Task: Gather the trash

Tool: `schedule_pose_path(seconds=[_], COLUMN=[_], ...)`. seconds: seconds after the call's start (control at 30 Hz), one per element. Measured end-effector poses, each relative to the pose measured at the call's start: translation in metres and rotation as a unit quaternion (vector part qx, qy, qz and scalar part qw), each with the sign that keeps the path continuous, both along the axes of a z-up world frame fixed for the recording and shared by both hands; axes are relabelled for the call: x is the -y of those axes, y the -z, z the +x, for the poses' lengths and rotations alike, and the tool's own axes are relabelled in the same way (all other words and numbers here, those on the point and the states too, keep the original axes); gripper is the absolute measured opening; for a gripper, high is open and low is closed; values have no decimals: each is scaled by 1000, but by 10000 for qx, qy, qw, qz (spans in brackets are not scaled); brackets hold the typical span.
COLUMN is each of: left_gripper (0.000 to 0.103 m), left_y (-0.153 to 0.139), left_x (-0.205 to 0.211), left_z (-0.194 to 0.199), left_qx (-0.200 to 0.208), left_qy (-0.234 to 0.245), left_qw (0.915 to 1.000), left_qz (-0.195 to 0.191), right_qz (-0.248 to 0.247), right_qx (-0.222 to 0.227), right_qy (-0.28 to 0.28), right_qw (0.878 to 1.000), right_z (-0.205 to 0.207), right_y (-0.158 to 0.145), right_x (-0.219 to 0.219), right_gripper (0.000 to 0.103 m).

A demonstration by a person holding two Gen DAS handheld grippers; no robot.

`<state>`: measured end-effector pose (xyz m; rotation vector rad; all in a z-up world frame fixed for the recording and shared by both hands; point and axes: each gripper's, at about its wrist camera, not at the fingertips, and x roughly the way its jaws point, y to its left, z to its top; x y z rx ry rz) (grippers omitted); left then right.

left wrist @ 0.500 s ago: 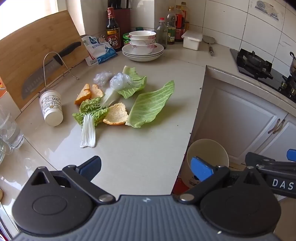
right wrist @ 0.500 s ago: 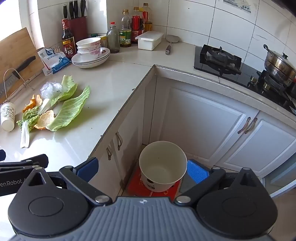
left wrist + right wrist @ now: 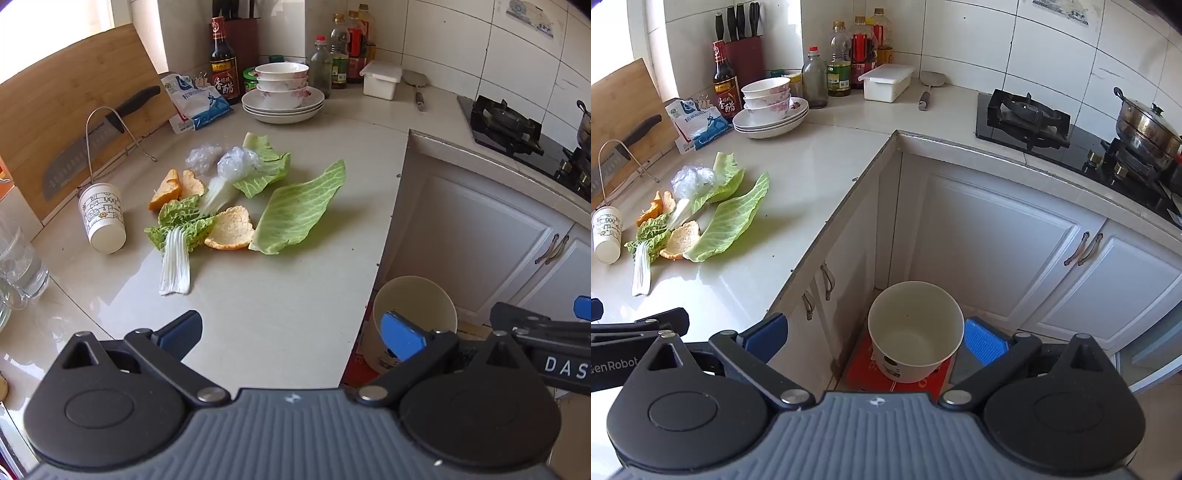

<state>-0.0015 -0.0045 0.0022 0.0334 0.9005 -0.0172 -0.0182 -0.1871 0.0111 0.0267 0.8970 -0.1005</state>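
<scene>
Here the glossy pale desk (image 3: 295,314) carries the trash at centre left of the left view: a broad veined cabbage leaf (image 3: 301,214), a ruffled napa leaf with ribbed white stalk (image 3: 177,258), curled pithy orange peels (image 3: 231,232), crinkled clear plastic (image 3: 236,164) and a tipped paper cup (image 3: 103,218). The left tongs (image 3: 291,330) and right tongs (image 3: 875,334) gape fully, holding nothing. A round cream bucket (image 3: 916,328) sits low centre in the right view.

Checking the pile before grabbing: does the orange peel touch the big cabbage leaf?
Touching: the left wrist view shows the orange peel abutting the big cabbage leaf.
</scene>
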Motion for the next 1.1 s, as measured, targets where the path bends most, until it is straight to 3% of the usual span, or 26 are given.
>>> schedule_pose_path(seconds=[1.1], left_gripper=[102], left_y=[-2], left_x=[-4], left_z=[0], left_qx=[17], left_qy=[-14], left_qw=[10000], left_qz=[-45], right_qz=[-13], right_qx=[60], right_qy=[-74], right_qw=[10000], right_z=[0], right_y=[-5], right_x=[-2], right_gripper=[103])
